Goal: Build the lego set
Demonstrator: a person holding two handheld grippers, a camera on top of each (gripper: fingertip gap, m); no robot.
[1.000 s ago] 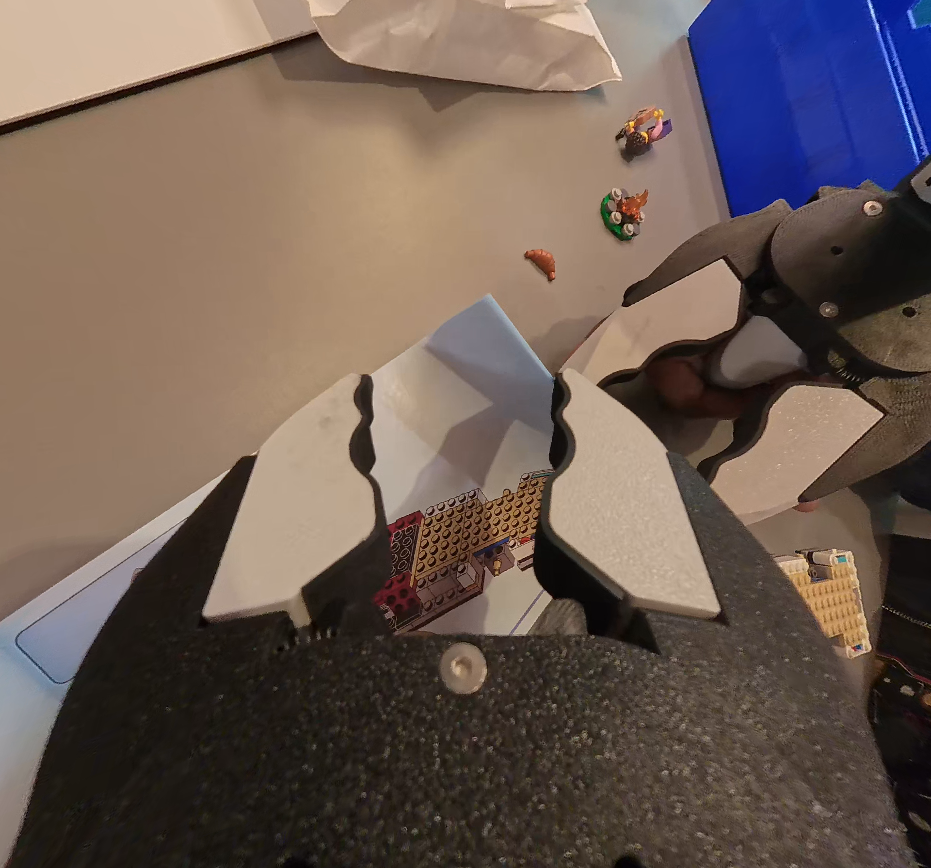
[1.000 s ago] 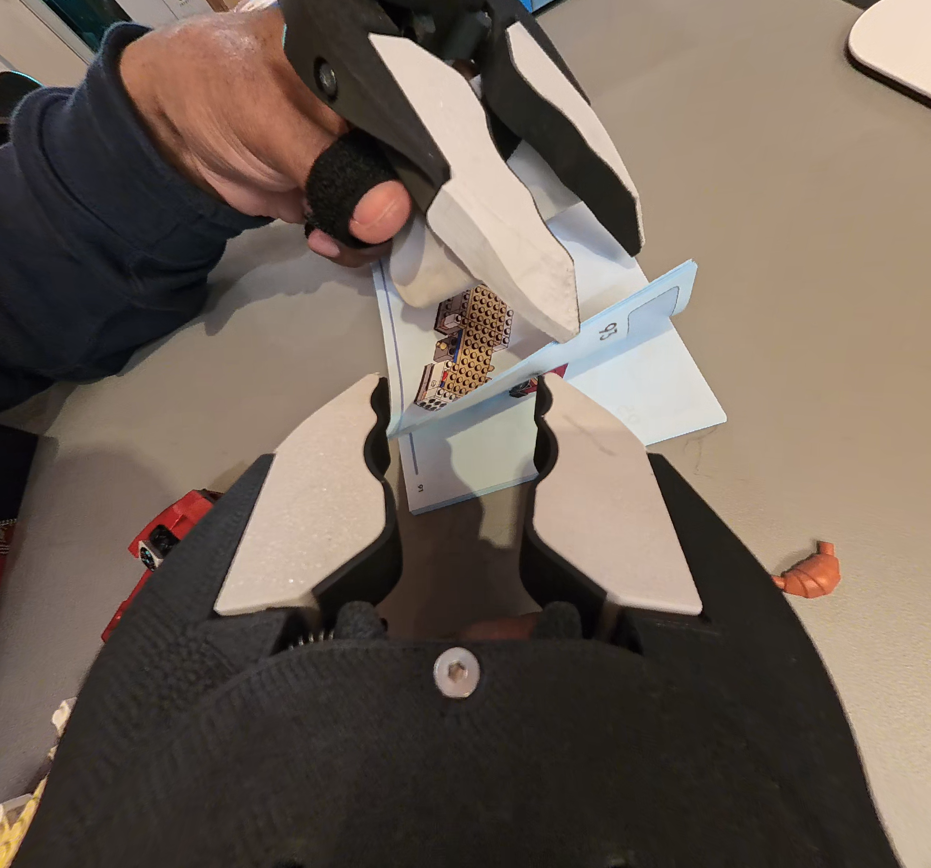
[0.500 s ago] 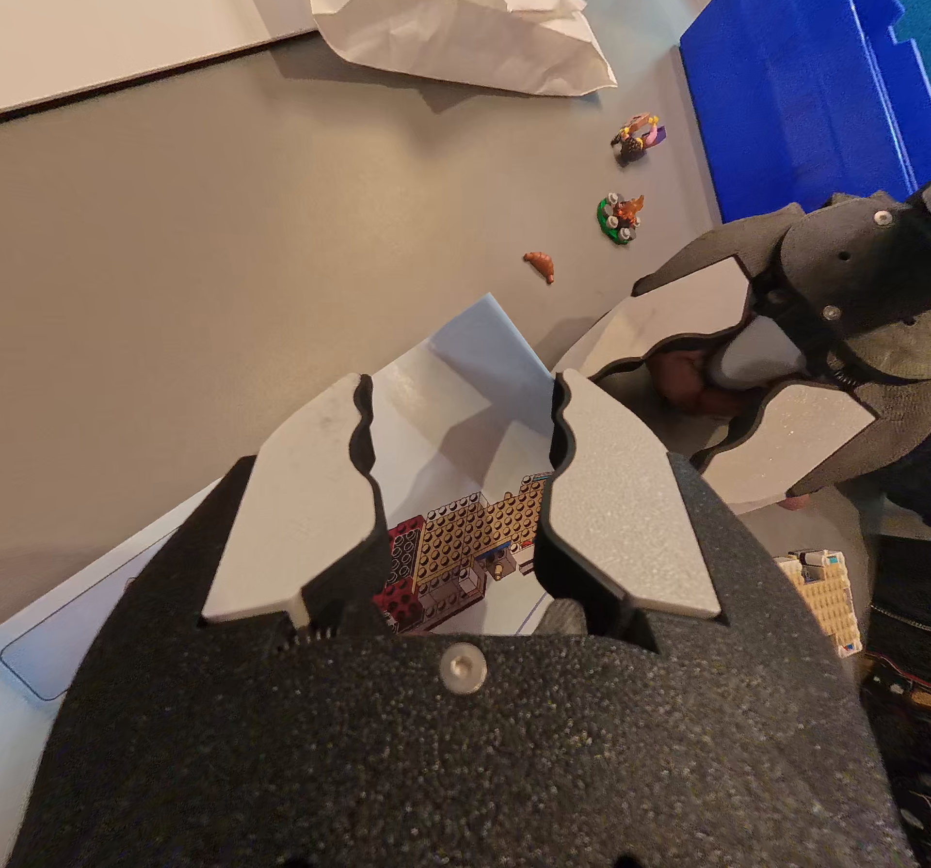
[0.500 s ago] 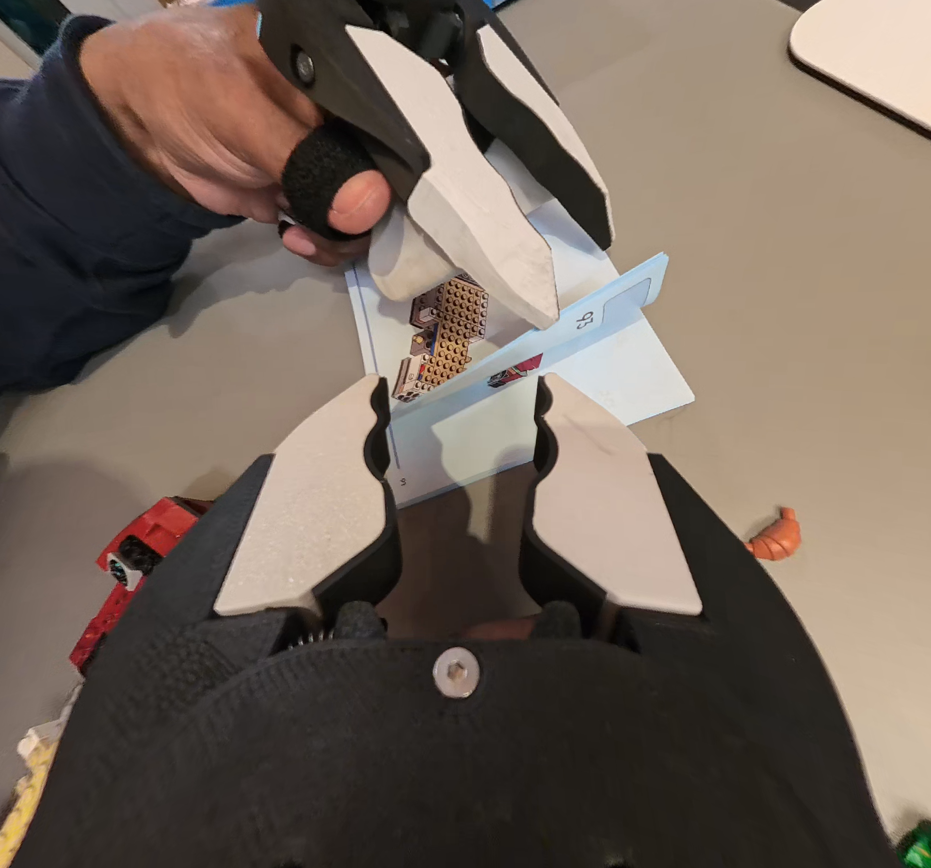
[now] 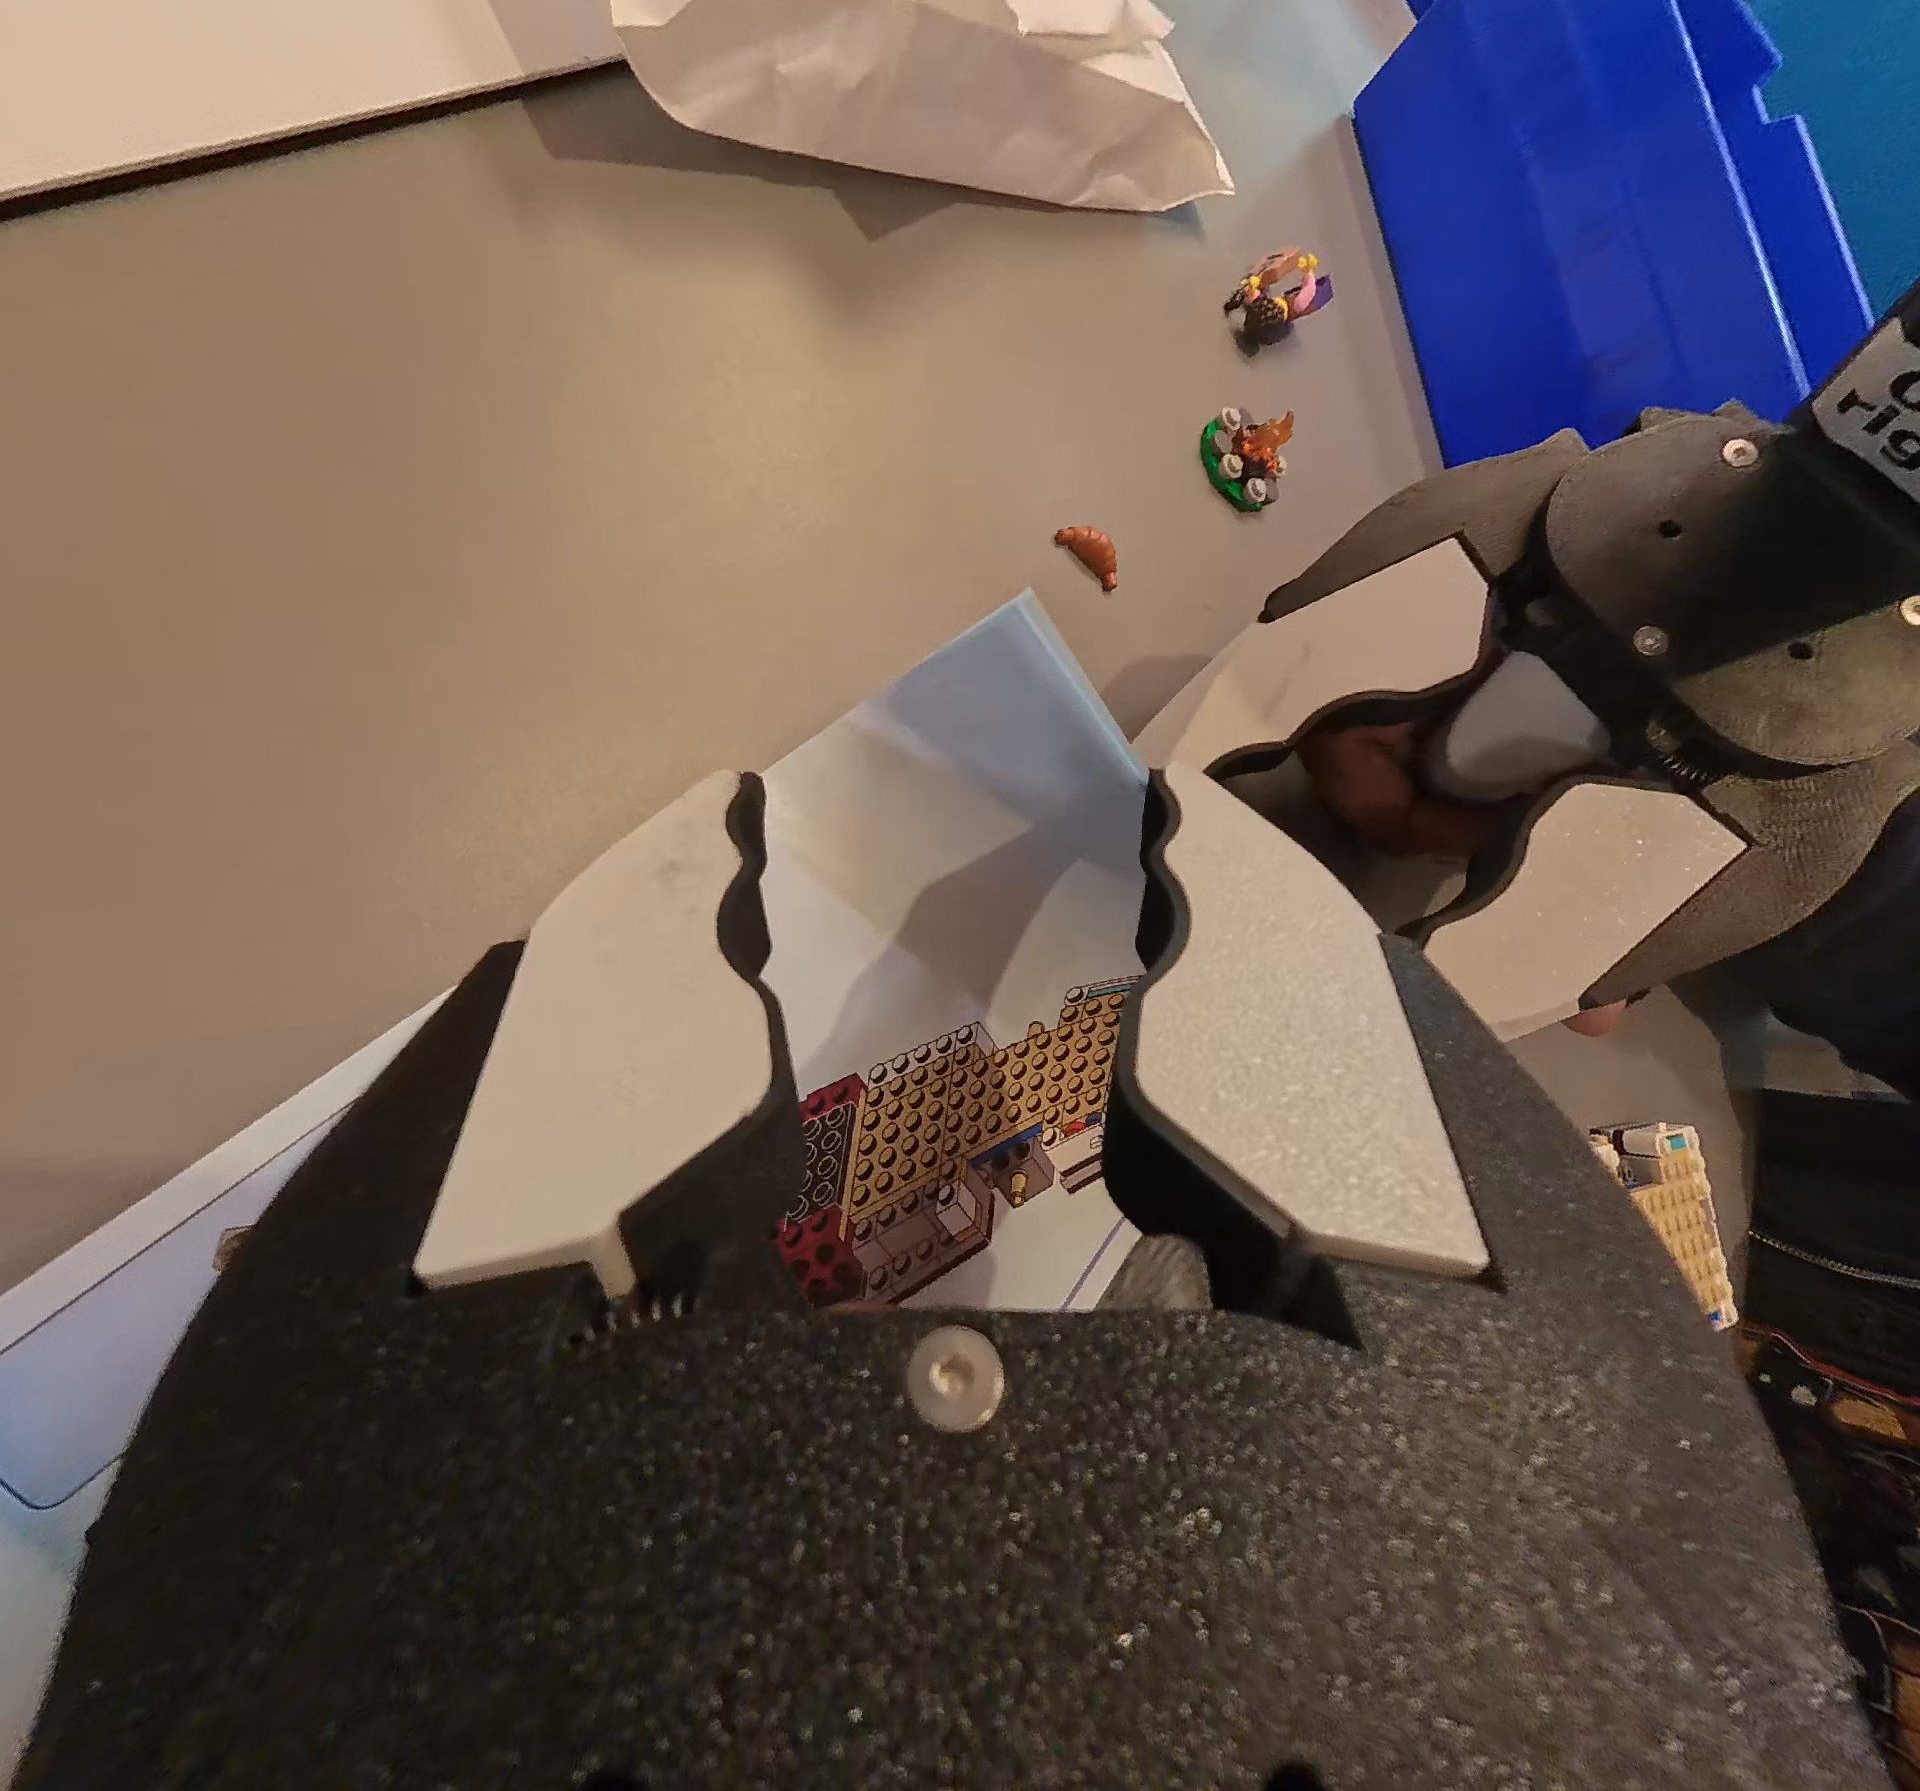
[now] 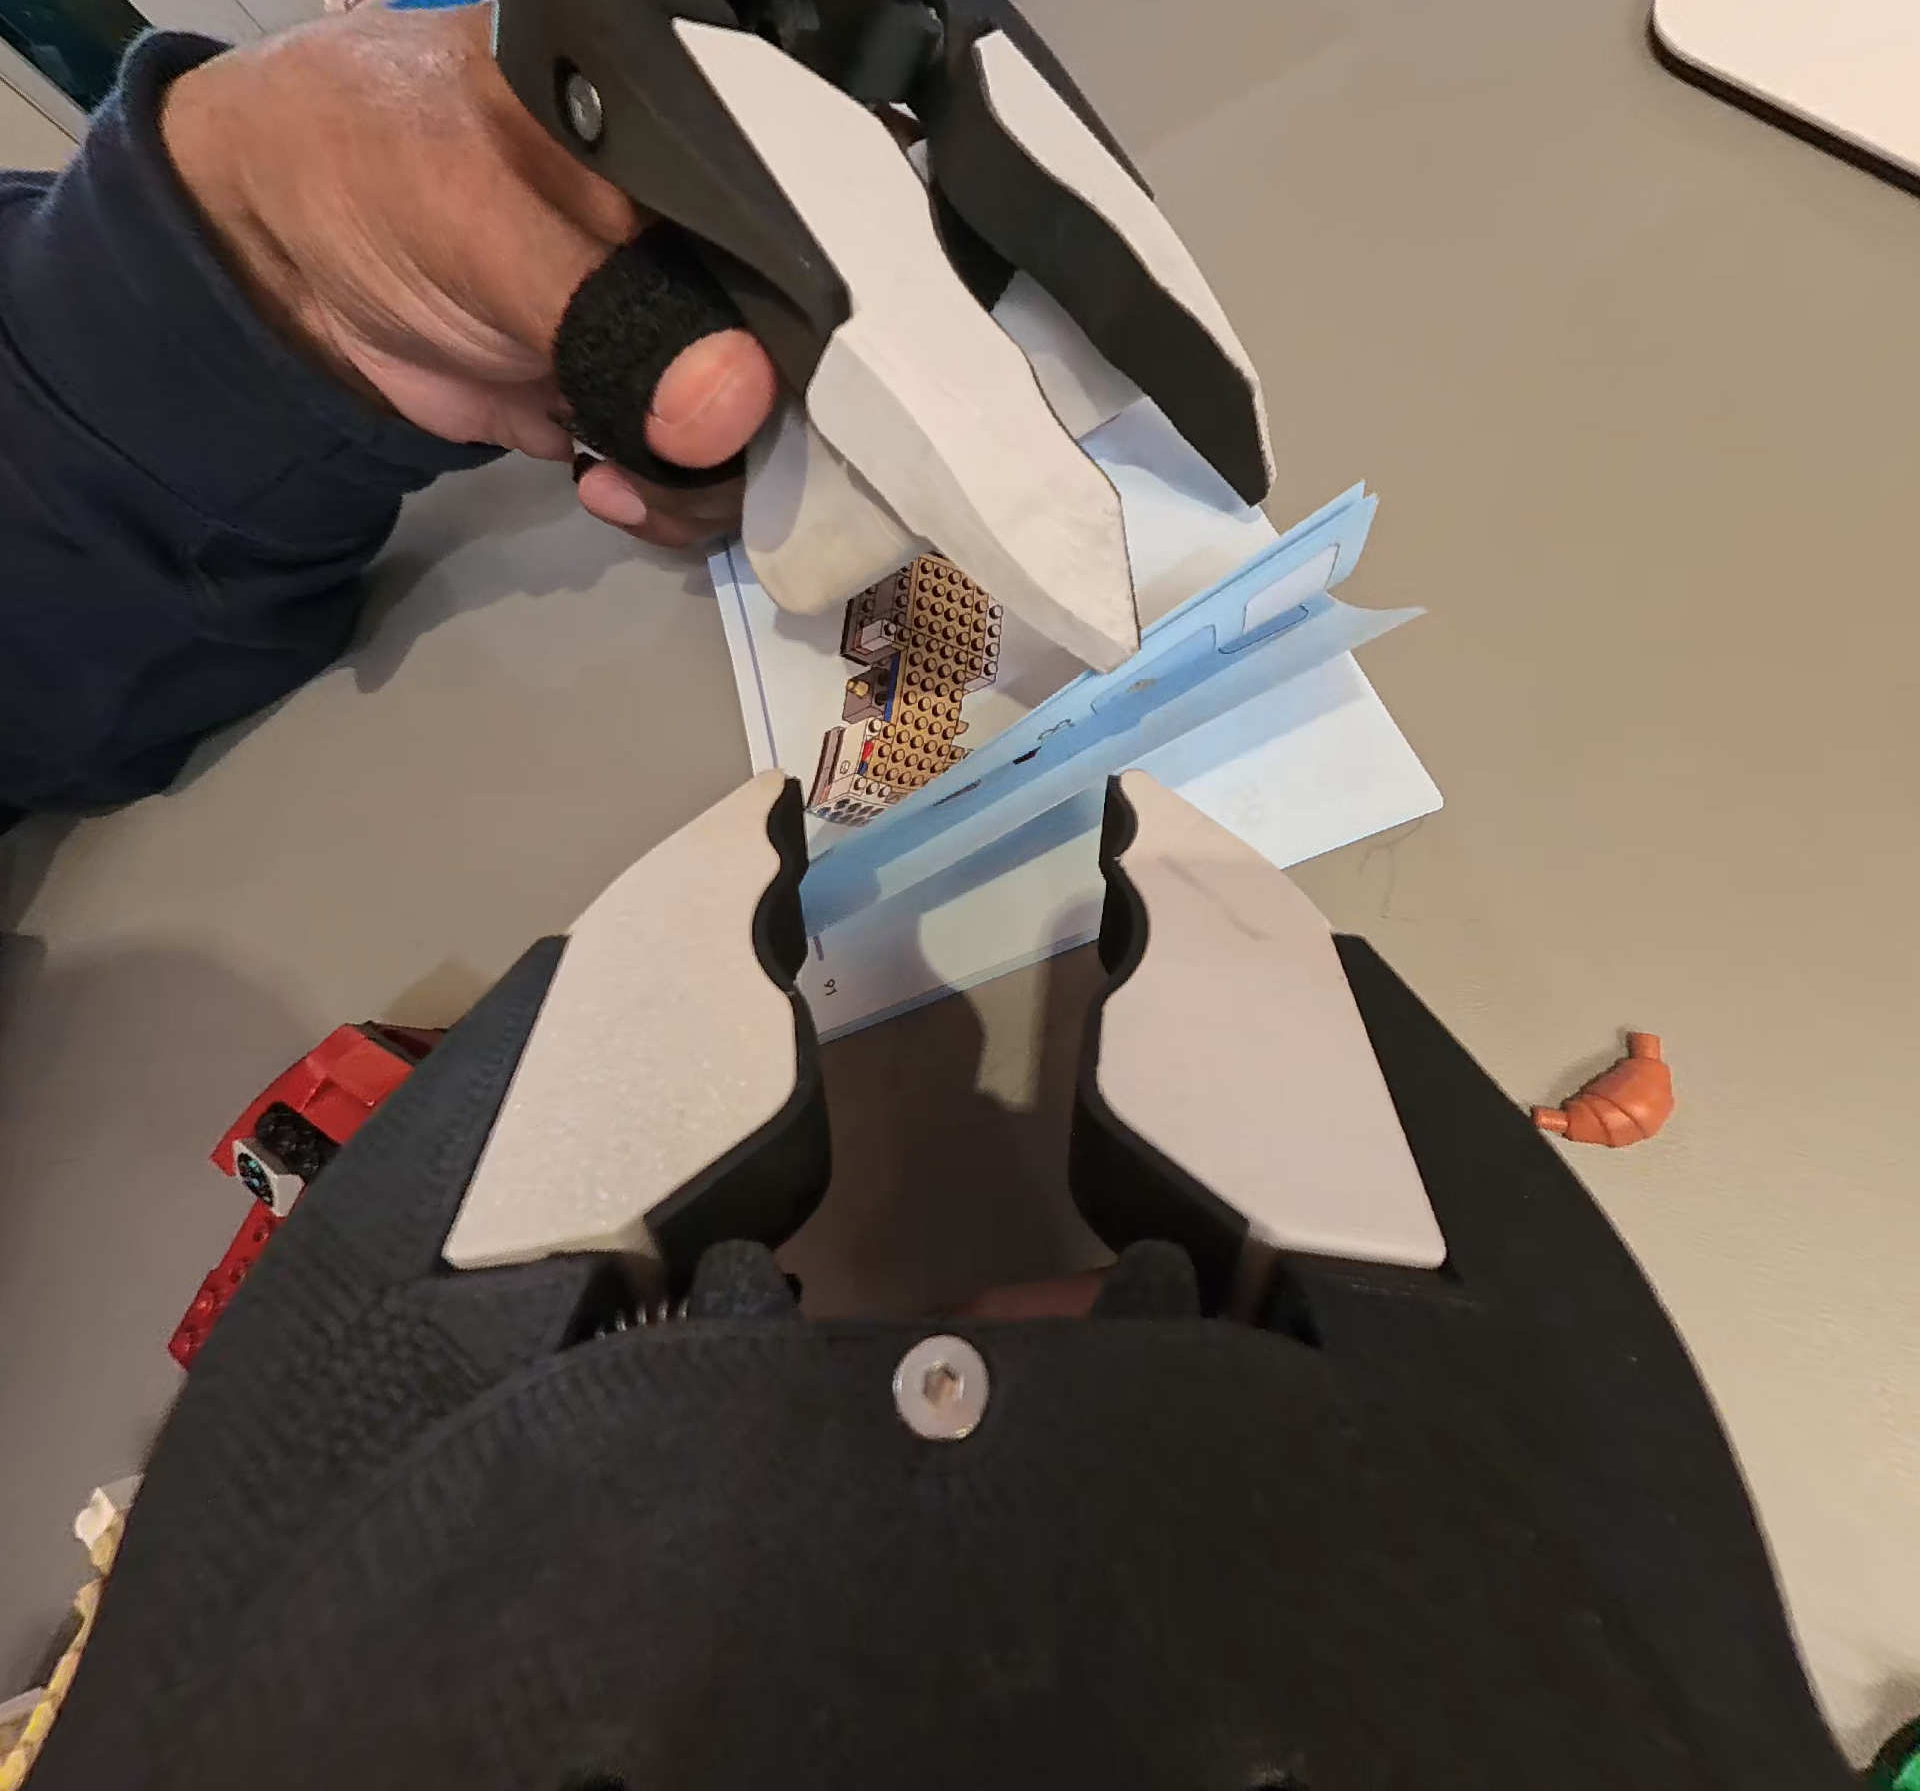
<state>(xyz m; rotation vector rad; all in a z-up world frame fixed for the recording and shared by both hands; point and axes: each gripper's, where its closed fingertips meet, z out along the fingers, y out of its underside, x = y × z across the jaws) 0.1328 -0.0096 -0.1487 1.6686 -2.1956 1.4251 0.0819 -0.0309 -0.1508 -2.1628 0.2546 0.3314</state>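
Note:
An open instruction booklet (image 6: 1299,785) with a picture of a tan brick build lies on the grey table. Its light blue pages (image 6: 1143,692) stand lifted and fanned. My left gripper (image 5: 951,785) is open and empty, tilted down over the booklet (image 5: 935,868). In the right wrist view the left gripper (image 6: 1190,567) is held by a hand (image 6: 395,224), and one fingertip (image 6: 1101,609) sits at the raised pages. My right gripper (image 6: 954,791) is open and empty just in front of the booklet's near edge. The raised pages end beside its left fingertip, ungripped. It also shows in the left wrist view (image 5: 1340,806).
A small brown croissant piece (image 5: 1089,552) (image 6: 1610,1102), a green round piece (image 5: 1242,463) and a small figure (image 5: 1276,295) lie beyond the booklet. A white paper bag (image 5: 914,48), blue bins (image 5: 1579,183), a tan brick build (image 5: 1673,1211) and a red brick car (image 6: 301,1149) surround it. The small brown croissant piece (image 6: 1610,1102) lies around 8 cm away from my right fingertips. Look for it in the left wrist view (image 5: 1097,552) too.
The lifted page has risen and spread into several fanned leaves. Both grippers stay open and have shifted only slightly over the booklet.

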